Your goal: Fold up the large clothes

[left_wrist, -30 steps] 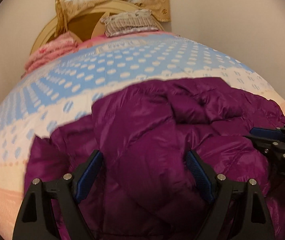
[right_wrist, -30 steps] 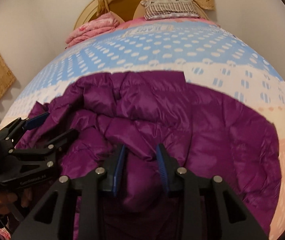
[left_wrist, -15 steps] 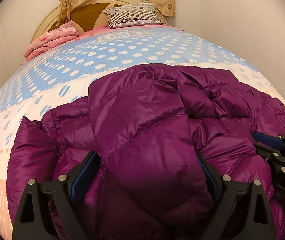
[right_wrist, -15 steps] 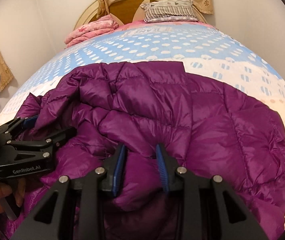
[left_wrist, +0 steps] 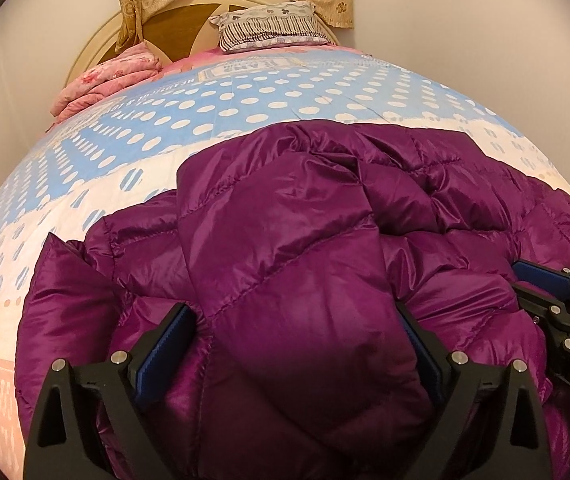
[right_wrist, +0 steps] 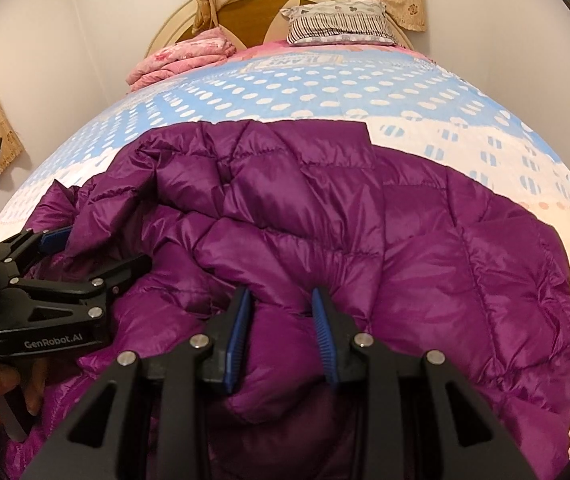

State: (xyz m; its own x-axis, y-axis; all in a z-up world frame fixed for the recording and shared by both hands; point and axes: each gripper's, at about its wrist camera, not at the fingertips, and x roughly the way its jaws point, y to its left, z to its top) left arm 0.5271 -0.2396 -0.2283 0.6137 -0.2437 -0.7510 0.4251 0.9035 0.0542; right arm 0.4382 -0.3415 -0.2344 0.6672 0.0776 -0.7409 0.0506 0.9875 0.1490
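**Left jaws spread wider over the purple jacket**

Since a second earlier, the left gripper [left_wrist: 297,344] had widened and its jaws were opening, a puffy fold of the purple down jacket [left_wrist: 293,240] bulging between them, unpinched. Beside it, the right gripper [right_wrist: 281,328] was clenched on another fold. The jacket lay bunched on the polka-dot bedsheet [right_wrist: 325,92]. Farther back sat a folded pink blanket [right_wrist: 181,58], a striped pillow [right_wrist: 337,24] and the headboard [left_wrist: 173,28].
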